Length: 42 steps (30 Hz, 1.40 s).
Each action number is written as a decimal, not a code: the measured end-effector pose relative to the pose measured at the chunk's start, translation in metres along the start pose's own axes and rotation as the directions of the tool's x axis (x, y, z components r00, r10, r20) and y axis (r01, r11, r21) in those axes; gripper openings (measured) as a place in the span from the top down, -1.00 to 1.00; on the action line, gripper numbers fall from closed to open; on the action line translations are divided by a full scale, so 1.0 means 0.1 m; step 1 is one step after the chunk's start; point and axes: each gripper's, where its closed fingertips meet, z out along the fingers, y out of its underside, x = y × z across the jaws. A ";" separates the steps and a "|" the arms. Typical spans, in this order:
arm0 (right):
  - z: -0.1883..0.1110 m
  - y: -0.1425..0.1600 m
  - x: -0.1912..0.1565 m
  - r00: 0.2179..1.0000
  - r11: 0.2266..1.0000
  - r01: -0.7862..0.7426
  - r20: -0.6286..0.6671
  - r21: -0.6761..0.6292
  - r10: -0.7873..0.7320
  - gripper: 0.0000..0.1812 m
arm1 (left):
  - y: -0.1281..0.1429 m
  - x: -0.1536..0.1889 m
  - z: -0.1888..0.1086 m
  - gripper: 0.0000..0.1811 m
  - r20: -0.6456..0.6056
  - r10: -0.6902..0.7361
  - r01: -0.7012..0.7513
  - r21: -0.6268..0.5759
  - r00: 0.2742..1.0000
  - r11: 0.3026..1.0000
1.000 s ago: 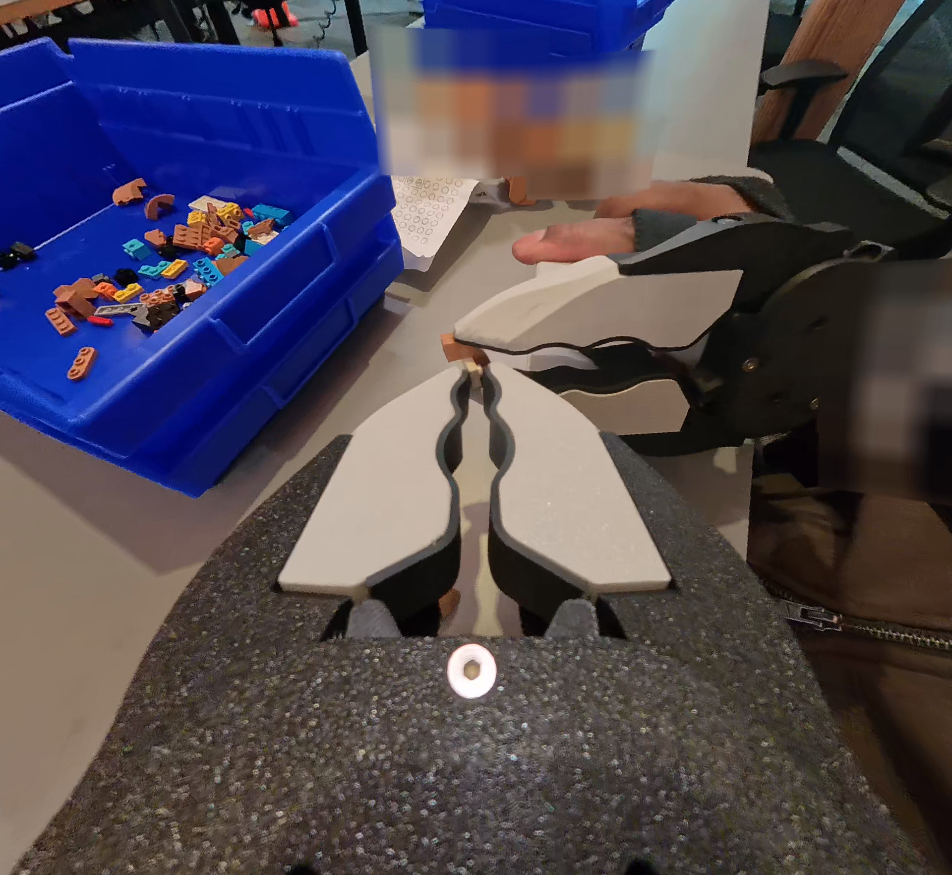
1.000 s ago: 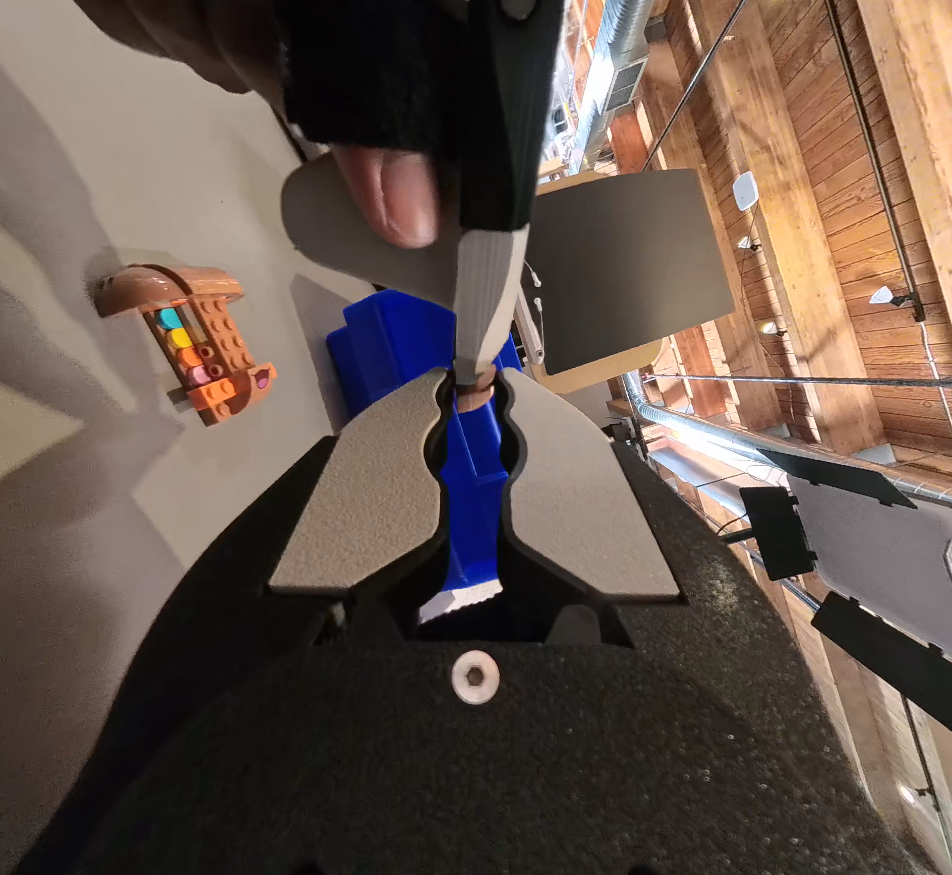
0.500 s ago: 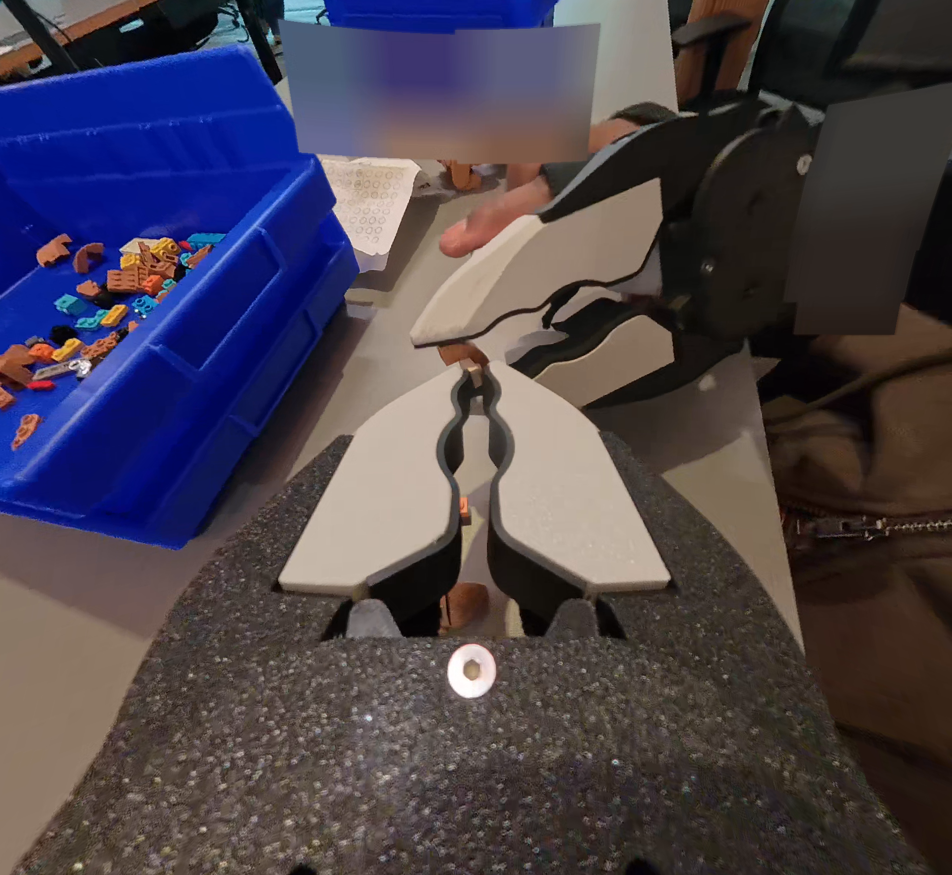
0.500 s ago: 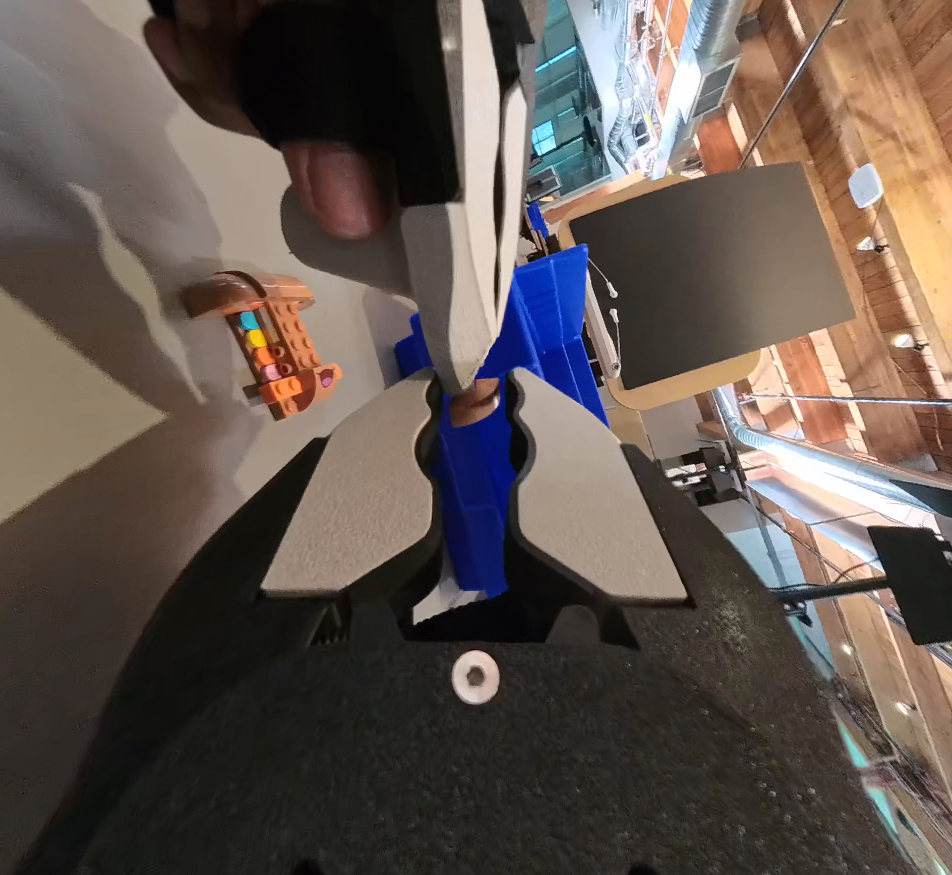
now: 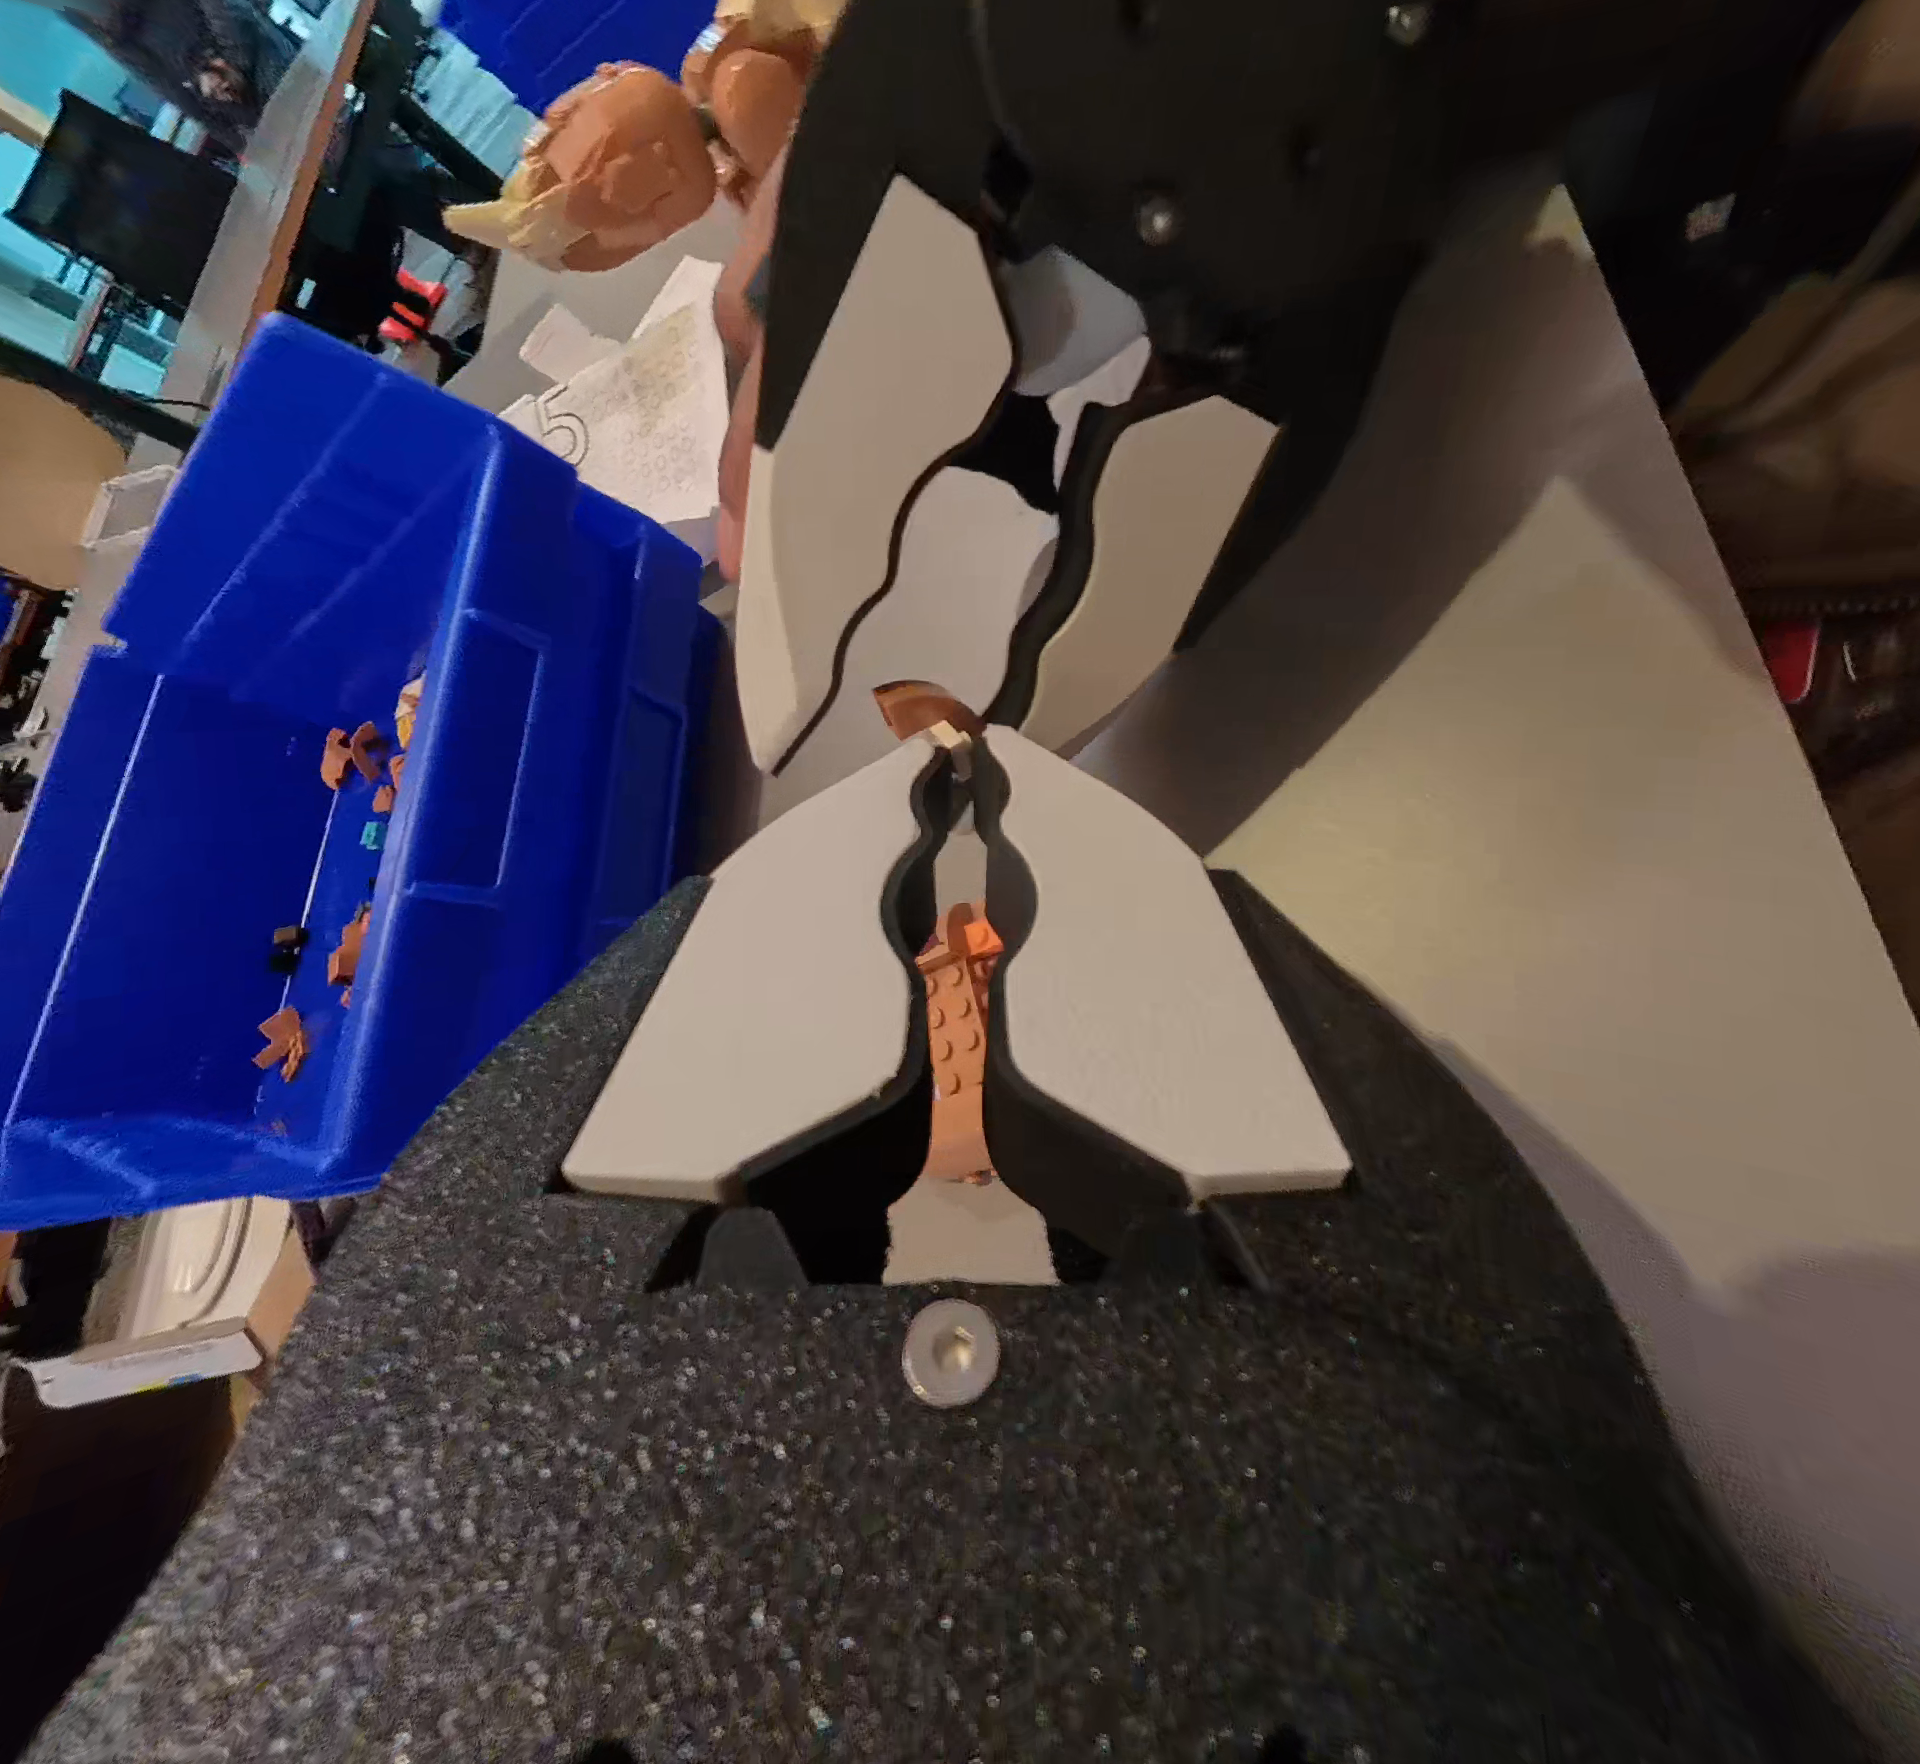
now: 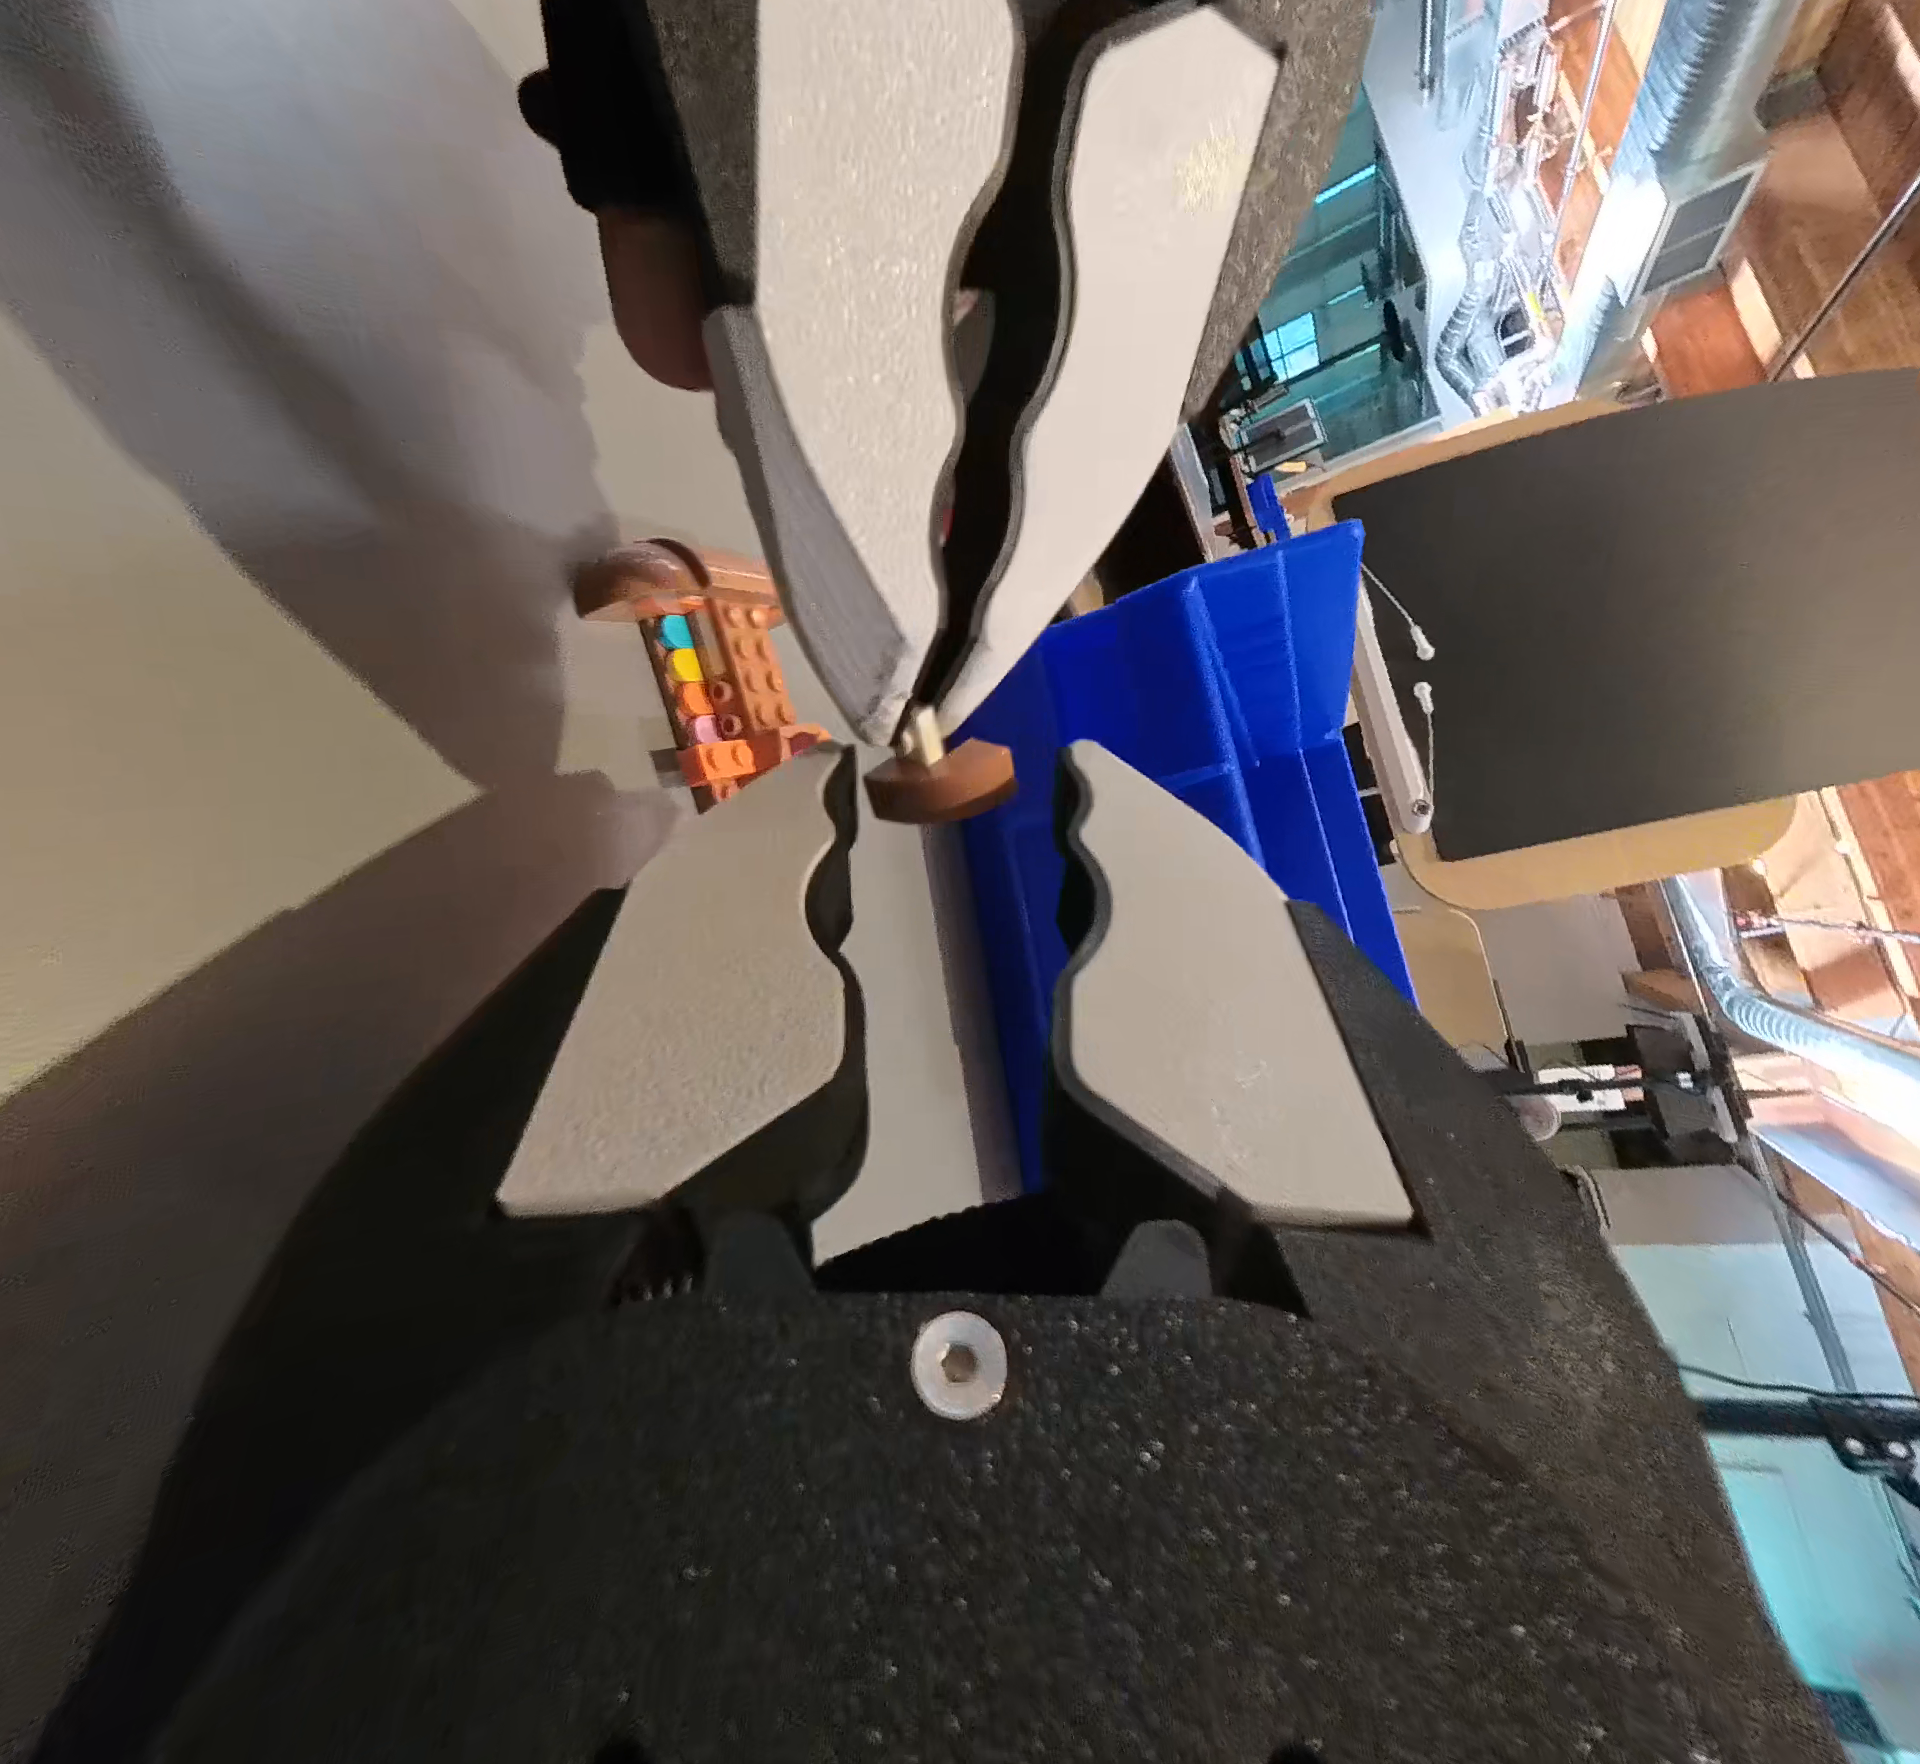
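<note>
A pale grey table (image 5: pixel 1507 831) carries the work, in an open workshop with timber cladding and exposed ducts.

Left wrist view. One blue bin (image 5: pixel 312 675) stands on the table; further blue bins are stacked well beyond it. Your left gripper (image 5: pixel 951 764), just beside the bin's near wall, has its jaws clamped together on one cream stub (image 5: pixel 954 733). One brown curved piece (image 5: pixel 920 708) is fixed to the stub and juts past the tips. Your right gripper (image 5: pixel 899 743) comes in from the side away from the bin, its fingers on either side of that piece. About ten loose bricks (image 5: pixel 343 883) lie in the bin; blur prevents an exact count. One printed paper sheet (image 5: pixel 644 436) lies behind the bin. One brick assembly (image 5: pixel 961 1018) shows through the gap between your left fingers.

Right wrist view. Change noted: half a second ago your right jaws were closed about the brown curved piece; they now stand apart, with clear space on both sides, touching nothing. The piece has not dropped. It hangs above the table in front of the bin, carried by the left gripper alone through the stub. The assembly rests on the table, on the side of the grippers away from the bin.

Count: two grippers, one held piece, one stub, one assembly.
</note>
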 end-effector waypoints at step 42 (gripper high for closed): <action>-0.41 -0.10 1.16 0.845 0.972 -0.181 -0.482 0.150 0.232 0.73 | 0.23 -1.50 -0.50 0.61 0.503 -0.412 0.309 0.278 0.760 0.909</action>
